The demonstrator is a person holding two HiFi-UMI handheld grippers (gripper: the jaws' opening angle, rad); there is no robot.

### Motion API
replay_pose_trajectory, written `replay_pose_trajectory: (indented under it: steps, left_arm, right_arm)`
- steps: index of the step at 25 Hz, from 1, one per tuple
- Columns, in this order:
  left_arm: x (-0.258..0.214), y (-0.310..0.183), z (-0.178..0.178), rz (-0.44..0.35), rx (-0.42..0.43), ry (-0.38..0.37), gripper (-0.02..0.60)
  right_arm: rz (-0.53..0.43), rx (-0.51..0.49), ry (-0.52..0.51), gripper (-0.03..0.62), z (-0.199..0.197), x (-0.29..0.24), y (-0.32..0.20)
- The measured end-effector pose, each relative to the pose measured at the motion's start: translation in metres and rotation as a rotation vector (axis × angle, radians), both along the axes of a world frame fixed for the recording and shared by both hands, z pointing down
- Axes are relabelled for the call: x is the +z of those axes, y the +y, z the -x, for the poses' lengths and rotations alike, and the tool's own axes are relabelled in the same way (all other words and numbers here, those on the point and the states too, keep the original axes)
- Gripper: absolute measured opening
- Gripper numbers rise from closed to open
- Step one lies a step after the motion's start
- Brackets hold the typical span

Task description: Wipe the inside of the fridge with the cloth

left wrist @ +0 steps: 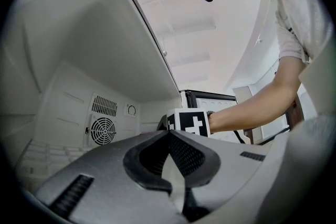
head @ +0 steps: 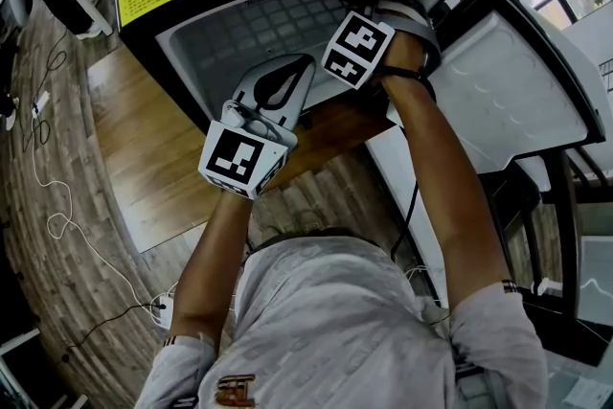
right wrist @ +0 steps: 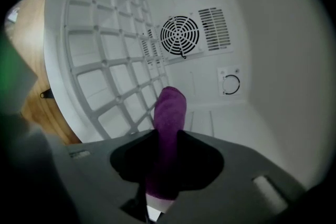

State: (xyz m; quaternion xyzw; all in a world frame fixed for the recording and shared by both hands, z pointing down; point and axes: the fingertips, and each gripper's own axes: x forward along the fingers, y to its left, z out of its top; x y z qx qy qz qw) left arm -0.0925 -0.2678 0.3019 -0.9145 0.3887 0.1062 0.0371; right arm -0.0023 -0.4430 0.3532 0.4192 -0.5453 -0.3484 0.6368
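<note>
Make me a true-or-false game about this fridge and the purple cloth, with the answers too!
1. The right hand-held gripper is clamped on a purple cloth. True.
2. The left hand-held gripper holds a sponge. False: its jaws are together with nothing between them.
3. The fridge door is closed. False: it stands wide open, and both grippers reach into the fridge.
4. A round fan grille sits on the fridge's back wall. True.
5. The fridge is packed with food. False: no food shows, only a bare white grid shelf.
</note>
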Motion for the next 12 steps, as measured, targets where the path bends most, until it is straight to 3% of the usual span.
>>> replay_pose_trajectory:
  steps: [12]
  left_arm:
    - [-0.003, 0.001, -0.001, -0.006, 0.001, 0.005, 0.000]
  right_arm:
    - [-0.084, -0.044, -0.042, 0.110, 0.008, -0.030, 0.023]
